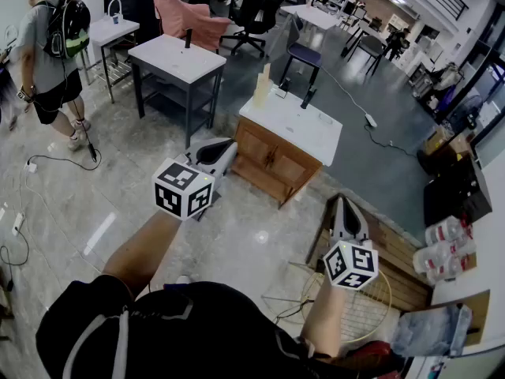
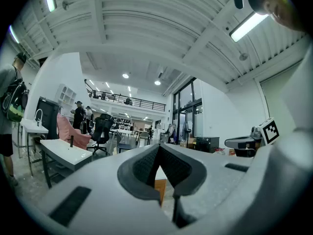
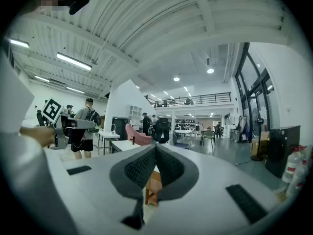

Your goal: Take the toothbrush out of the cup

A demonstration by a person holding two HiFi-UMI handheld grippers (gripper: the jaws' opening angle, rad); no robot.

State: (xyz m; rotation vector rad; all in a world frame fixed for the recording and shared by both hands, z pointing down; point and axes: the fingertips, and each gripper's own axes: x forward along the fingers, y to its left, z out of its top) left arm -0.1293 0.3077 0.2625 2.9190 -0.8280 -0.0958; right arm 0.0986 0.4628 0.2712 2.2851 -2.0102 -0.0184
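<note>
A low wooden cabinet with a white top (image 1: 316, 133) stands ahead on the floor. Near its far left corner is a pale, tall cup-like thing (image 1: 262, 87); I cannot make out a toothbrush in it. Two dark upright items (image 1: 308, 97) stand beside it. My left gripper (image 1: 226, 145) is held level in the air short of the cabinet's left side, jaws shut and empty. My right gripper (image 1: 345, 201) hovers level to the cabinet's right, also shut with nothing in it. The left gripper view shows closed pads (image 2: 146, 165), and the right gripper view shows the same (image 3: 142, 168).
A white-topped table (image 1: 177, 58) stands behind the cabinet on the left, with a pink chair (image 1: 189, 18) and an office chair (image 1: 256, 10) beyond. A person with a backpack (image 1: 51, 46) walks at far left. Cables cross the floor. Water bottles (image 1: 446, 247) and a wooden frame (image 1: 398, 271) sit at right.
</note>
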